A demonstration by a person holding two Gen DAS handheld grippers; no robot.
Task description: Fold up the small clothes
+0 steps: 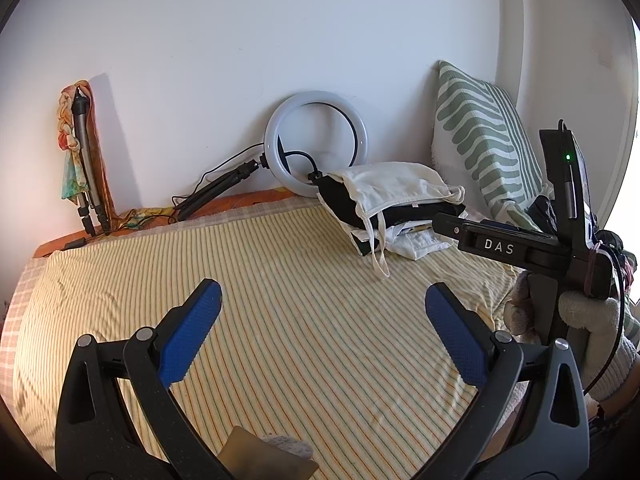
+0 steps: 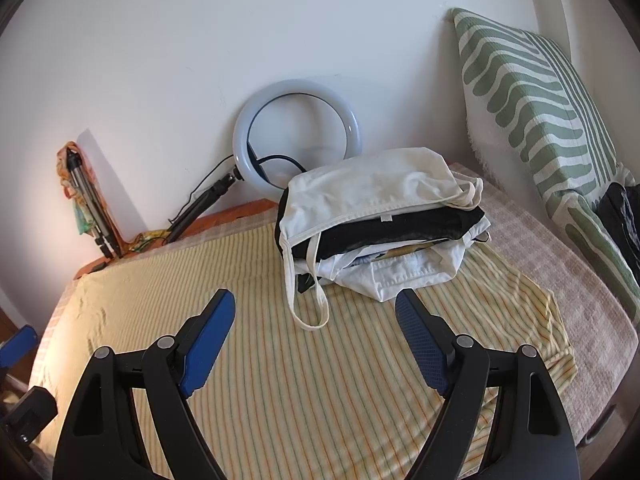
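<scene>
A stack of folded small clothes (image 2: 384, 224) sits at the far side of the bed, a cream strappy top (image 2: 372, 192) uppermost, black and white pieces under it; it also shows in the left wrist view (image 1: 396, 208). One strap (image 2: 308, 300) hangs down onto the yellow striped sheet (image 2: 304, 380). My right gripper (image 2: 316, 312) is open and empty, just short of the stack. My left gripper (image 1: 322, 300) is open and empty over bare sheet (image 1: 280, 280). The right gripper's body (image 1: 560, 240), in a gloved hand, shows at the right of the left wrist view.
A ring light (image 2: 298, 136) on a folded tripod leans on the wall behind the stack. A green striped pillow (image 2: 540, 112) stands at the right, dark clothing (image 2: 620, 216) beside it. Tripod legs with a colourful cloth (image 1: 80, 152) lean at the far left.
</scene>
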